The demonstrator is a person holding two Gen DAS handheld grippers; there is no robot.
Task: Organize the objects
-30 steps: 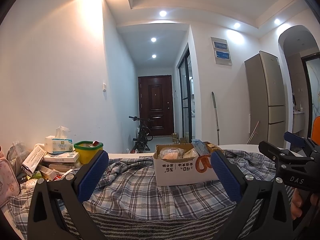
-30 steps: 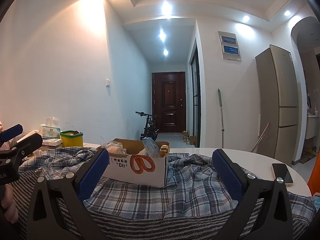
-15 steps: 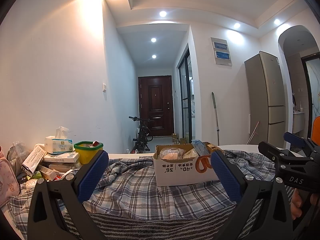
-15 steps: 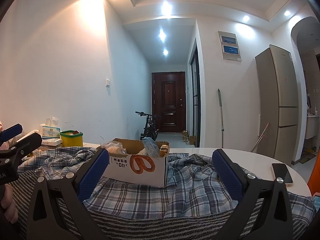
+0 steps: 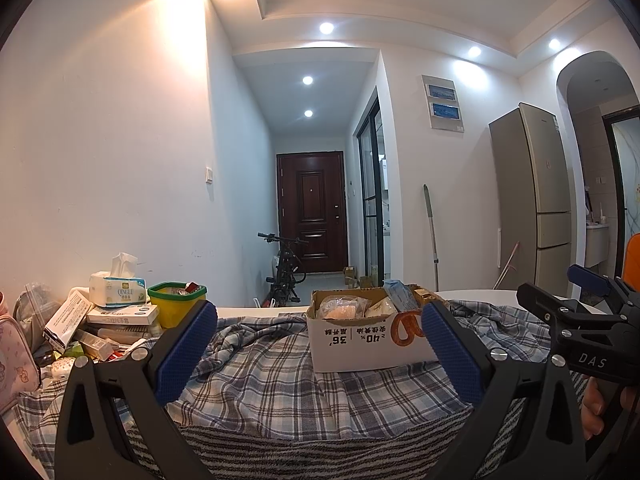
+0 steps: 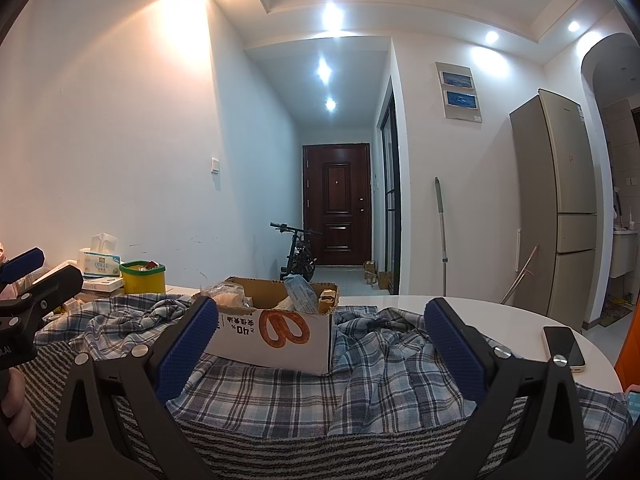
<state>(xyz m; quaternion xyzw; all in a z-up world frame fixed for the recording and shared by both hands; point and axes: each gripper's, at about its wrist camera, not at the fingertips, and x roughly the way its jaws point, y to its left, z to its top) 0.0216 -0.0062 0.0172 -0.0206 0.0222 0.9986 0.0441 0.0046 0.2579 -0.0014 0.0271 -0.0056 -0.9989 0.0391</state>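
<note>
Cardboard box (image 5: 360,340) of packets, resting on plaid cloth (image 5: 280,392) draped over the white table (image 6: 500,320), ahead of both tools. Left gripper (image 5: 320,354) spread wide, holding nothing. Right gripper (image 6: 320,350) likewise gaping, empty, phone (image 6: 563,346) just beyond.

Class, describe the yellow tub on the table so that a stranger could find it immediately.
Start at the round white table and go to the clutter against the left wall. Beside the tissue box stands the yellow tub. It is the only round container there, bright yellow with a green rim.
</note>
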